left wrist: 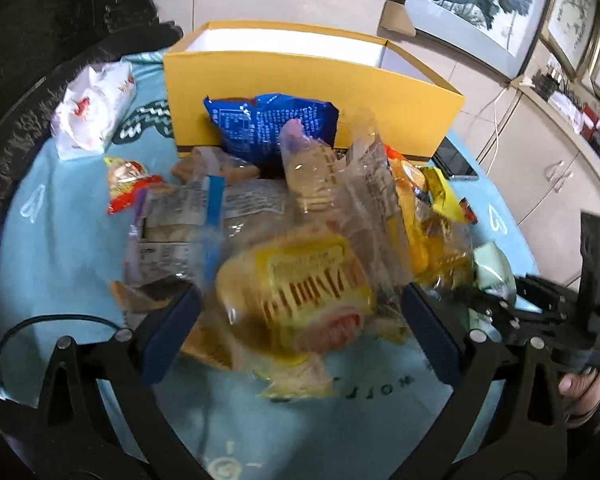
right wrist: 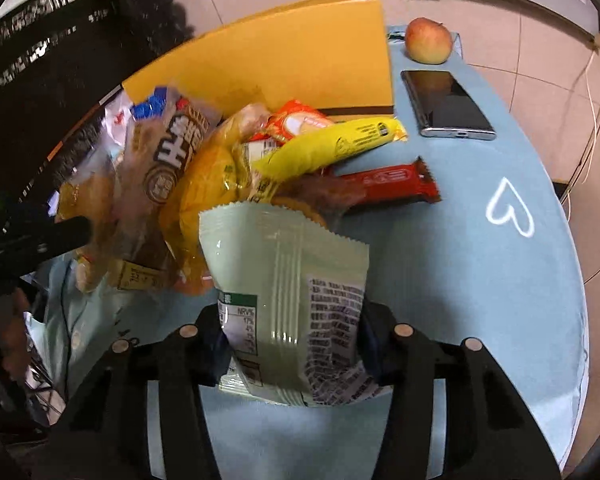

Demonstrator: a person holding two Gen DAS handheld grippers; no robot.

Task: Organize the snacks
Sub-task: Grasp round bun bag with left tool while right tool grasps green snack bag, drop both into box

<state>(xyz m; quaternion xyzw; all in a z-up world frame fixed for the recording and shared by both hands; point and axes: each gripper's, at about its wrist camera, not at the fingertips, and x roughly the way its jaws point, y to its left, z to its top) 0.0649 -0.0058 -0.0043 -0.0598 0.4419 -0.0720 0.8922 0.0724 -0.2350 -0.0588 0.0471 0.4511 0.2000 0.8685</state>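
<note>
A heap of snack packets covers the round table with a light blue cloth. My left gripper hangs low over the heap, its blue pads wide apart. A yellow-labelled bread packet lies between them, and neither pad presses on it. My right gripper is shut on a pale green snack packet, which stands upright between its fingers. In the left wrist view that packet and the right gripper show at the right edge. An open yellow box stands behind the heap.
A blue packet leans on the box. A white tissue pack lies at the left. To the right of the box are an apple and a phone, with a red bar and a yellow packet nearer. A hand holds the right gripper.
</note>
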